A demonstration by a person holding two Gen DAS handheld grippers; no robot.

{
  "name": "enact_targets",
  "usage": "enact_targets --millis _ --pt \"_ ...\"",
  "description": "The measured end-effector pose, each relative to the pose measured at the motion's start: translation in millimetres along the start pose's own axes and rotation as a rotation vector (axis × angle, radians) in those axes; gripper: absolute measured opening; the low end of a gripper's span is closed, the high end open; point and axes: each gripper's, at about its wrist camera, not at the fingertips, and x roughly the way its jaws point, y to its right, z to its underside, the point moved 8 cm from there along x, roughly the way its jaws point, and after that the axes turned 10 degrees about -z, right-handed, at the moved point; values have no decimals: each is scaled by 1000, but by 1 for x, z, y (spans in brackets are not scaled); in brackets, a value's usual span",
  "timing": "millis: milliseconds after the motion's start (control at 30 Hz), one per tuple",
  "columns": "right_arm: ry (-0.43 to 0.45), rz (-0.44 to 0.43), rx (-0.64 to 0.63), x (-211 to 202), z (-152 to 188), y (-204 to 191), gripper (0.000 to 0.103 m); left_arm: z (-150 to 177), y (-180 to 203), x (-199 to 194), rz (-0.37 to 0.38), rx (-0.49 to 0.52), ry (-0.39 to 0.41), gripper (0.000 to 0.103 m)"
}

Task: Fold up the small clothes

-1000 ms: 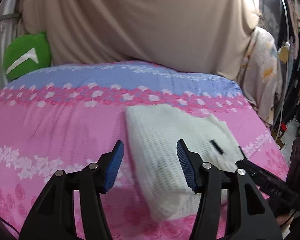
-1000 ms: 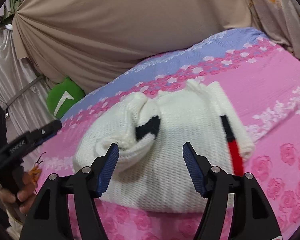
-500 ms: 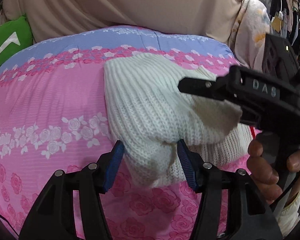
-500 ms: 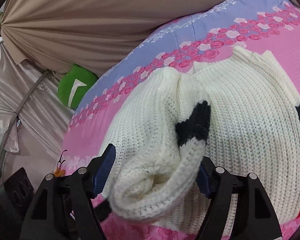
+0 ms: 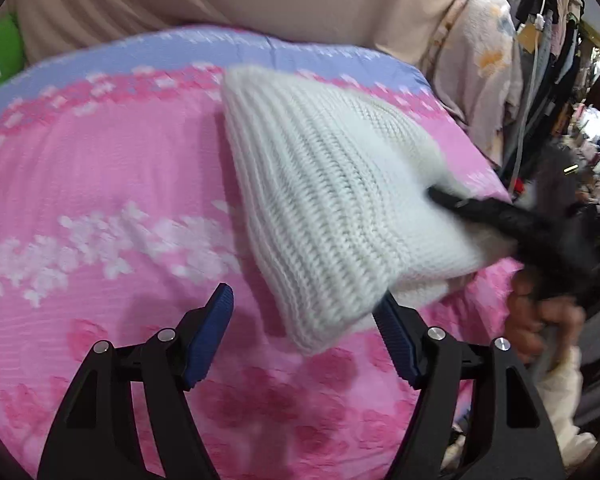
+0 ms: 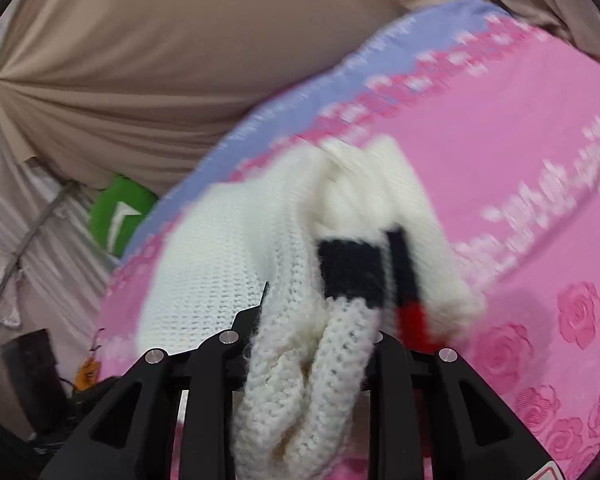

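One chunky white ribbed-knit sweater (image 6: 228,264)

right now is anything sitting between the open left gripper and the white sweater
Nothing visible. The left gripper is open, and the near corner of the white sweater already hangs between its blue pads above the pink bedspread. The right gripper is shut on the sweater's other side.

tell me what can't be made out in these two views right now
- Right gripper fingertips: right wrist view, buried in the white knit sweater bunched between them.
- Sweater's right end: left wrist view, motion blur and the right gripper's dark body cover it.
- Bedspread flower print: both views, smeared.
- Clothes rack: left wrist view, cut by the edge.
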Motion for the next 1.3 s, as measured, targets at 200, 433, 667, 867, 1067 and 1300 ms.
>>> enact_targets --millis 200,433,667,867,1067,1300 --pt "33 53 -75 -25 0 -13 34 -17 6 -46 29 4 112 67" --pt "177 157 -160 -69 -27 -26 54 -54 -12 -42 -75 -46 173 71" --pt "-9 120 -167 14 -39 -32 63 -56 0 9 -160 -30 112 71" --pt "149 62 -325 -18 -57 -79 13 -61 0 9 -178 -43 122 71" --pt "56 296 -327 3 -51 -22 13 -62 14 27 -182 -13 106 77" --pt "112 271 -263 -25 -49 -29 22 -60 13 38 -195 -18 87 79"
